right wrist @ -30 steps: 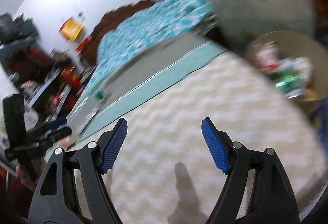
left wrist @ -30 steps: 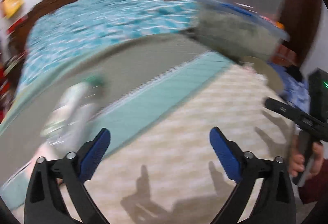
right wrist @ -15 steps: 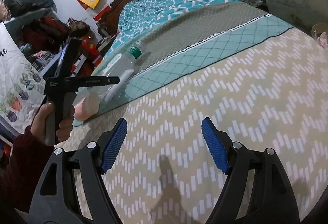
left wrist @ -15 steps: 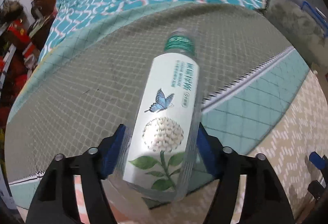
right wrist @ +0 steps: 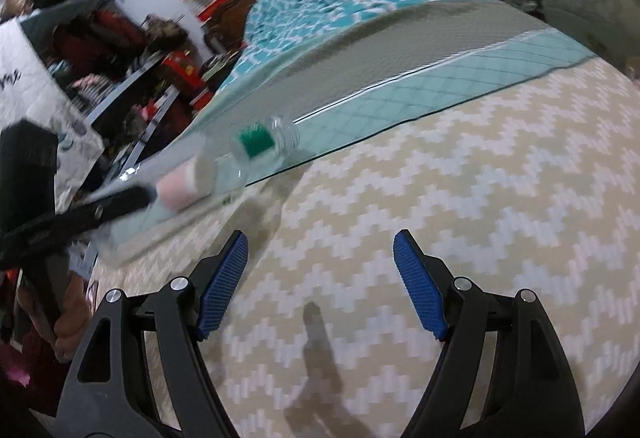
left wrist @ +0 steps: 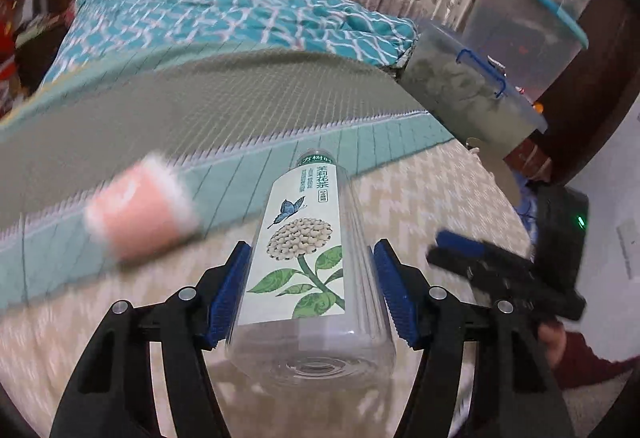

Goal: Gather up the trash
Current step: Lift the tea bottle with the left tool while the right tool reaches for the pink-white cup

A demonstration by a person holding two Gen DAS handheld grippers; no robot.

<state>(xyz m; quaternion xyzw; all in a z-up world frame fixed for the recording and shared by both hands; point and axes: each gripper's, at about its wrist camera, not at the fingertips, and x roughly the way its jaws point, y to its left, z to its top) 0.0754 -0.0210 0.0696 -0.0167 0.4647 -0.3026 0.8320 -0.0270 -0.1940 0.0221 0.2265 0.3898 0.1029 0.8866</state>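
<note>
My left gripper [left wrist: 310, 290] is shut on a clear plastic bottle [left wrist: 304, 246] with a white flower-and-butterfly label and a green cap, held above the zigzag mat. The bottle also shows in the right wrist view [right wrist: 256, 145], at the left, with its green cap toward the bed. A pink cup-like piece of trash [left wrist: 140, 209] lies blurred at the bed edge, left of the bottle; it also shows in the right wrist view [right wrist: 186, 181]. My right gripper [right wrist: 320, 286] is open and empty over the mat [right wrist: 440, 197].
A bed with a grey-green quilt [left wrist: 200, 97] and a teal patterned blanket [left wrist: 224, 9] fills the back. Stacked clear storage bins [left wrist: 520, 37] stand at the right. A cluttered shelf [right wrist: 100, 49] stands at the far left. A tan bin rim [left wrist: 504, 173] shows below the storage bins.
My left gripper has lifted the bottle off the bed and swung it right, over the mat. The right gripper stays open, shifted slightly.
</note>
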